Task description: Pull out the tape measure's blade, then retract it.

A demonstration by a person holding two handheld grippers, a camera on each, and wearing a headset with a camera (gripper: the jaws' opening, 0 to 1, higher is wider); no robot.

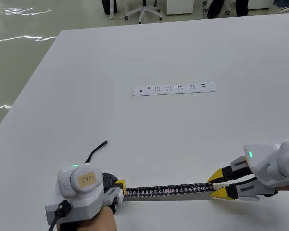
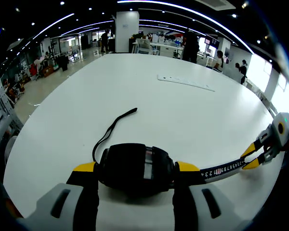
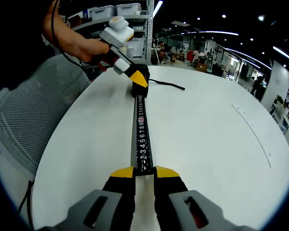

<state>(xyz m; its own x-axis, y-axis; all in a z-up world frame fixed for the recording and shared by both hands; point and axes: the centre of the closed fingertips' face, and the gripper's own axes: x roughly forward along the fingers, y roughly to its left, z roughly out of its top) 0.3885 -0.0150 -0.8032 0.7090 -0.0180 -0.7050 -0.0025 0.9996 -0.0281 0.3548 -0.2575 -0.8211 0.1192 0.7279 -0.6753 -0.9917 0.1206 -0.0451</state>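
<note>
The black tape measure case [image 2: 135,167] rests on the white table, and my left gripper [image 2: 136,167] is shut on it at the near left [image 1: 111,188]. A thin black wrist strap [image 2: 113,127] trails away from the case. The dark numbered blade [image 1: 168,190] is drawn out to the right along the table's front. My right gripper [image 1: 216,186] is shut on the blade's end. In the right gripper view the blade [image 3: 142,132] runs from my yellow-tipped right gripper [image 3: 144,171] straight to the case [image 3: 140,78].
A white power strip [image 1: 174,88] lies flat near the middle of the table [image 1: 135,57]. Office chairs and a glossy floor lie beyond the far edge. A person's meshed sleeve [image 3: 33,110] borders the table on the left of the right gripper view.
</note>
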